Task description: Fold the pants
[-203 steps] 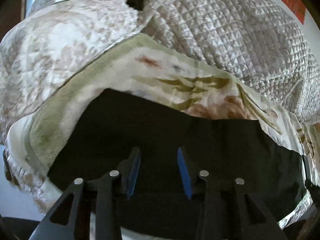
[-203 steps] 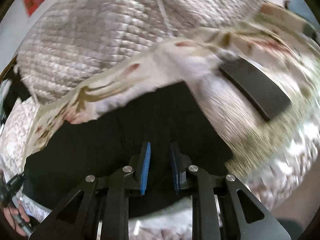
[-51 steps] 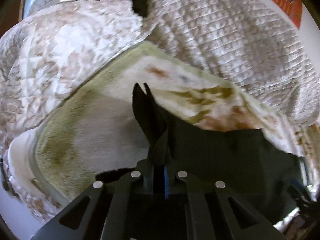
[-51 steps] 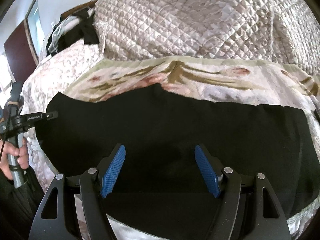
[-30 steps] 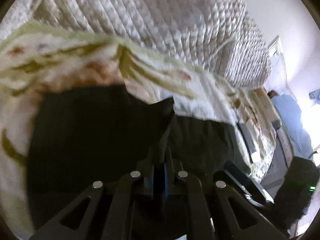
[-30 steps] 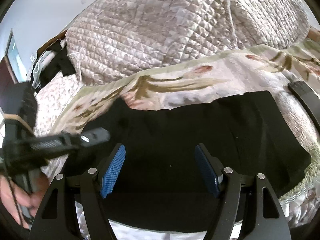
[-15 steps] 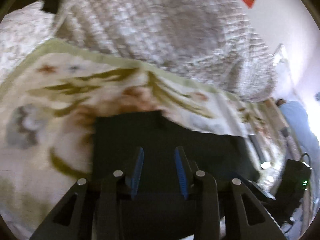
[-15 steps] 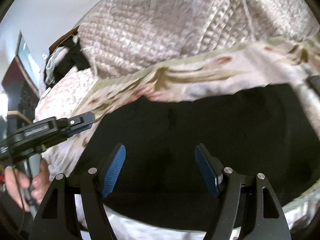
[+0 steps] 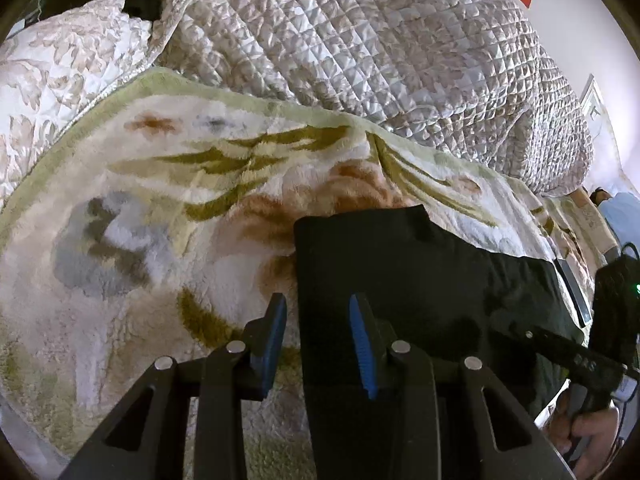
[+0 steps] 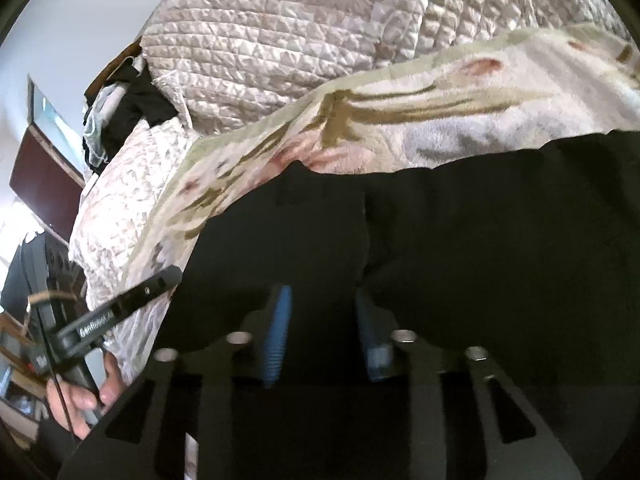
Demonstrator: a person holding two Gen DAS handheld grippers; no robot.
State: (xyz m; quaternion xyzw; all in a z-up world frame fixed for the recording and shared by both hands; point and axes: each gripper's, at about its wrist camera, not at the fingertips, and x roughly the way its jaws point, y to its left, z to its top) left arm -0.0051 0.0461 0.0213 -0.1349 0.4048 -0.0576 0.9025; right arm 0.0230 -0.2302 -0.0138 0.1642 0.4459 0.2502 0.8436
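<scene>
**Both jaws apart, empty, over folded black pants**

Left wrist view: the left gripper (image 9: 318,336) stands with its jaws parted and nothing between them. Its blue ribbed pads (image 9: 362,340) straddle the straight left edge of the black pants (image 9: 420,280), which lie flat and squared from the centre toward 4 o'clock. Under them spreads a fuzzy floral blanket (image 9: 160,208), cream with olive leaf shapes, filling 7 to 10 o'clock. A shiny quilted comforter (image 9: 380,48) bulges across 12 to 2 o'clock. At 4 o'clock the right gripper (image 9: 560,354) reaches in as a dark bar, the hand (image 9: 588,436) gripping its handle below.

Right wrist view: the right gripper (image 10: 324,328), blurred, also has its jaws parted and empty, low over the pants (image 10: 460,248). Only here does a vertical crease show, running up from the fingers. The blanket (image 10: 440,112) curves from 9 to 2 o'clock, the comforter (image 10: 320,32) above it. At 8 o'clock sits the left gripper (image 10: 120,308) with its hand (image 10: 86,396); dark clothes (image 10: 128,108) pile at 10 o'clock.
</scene>
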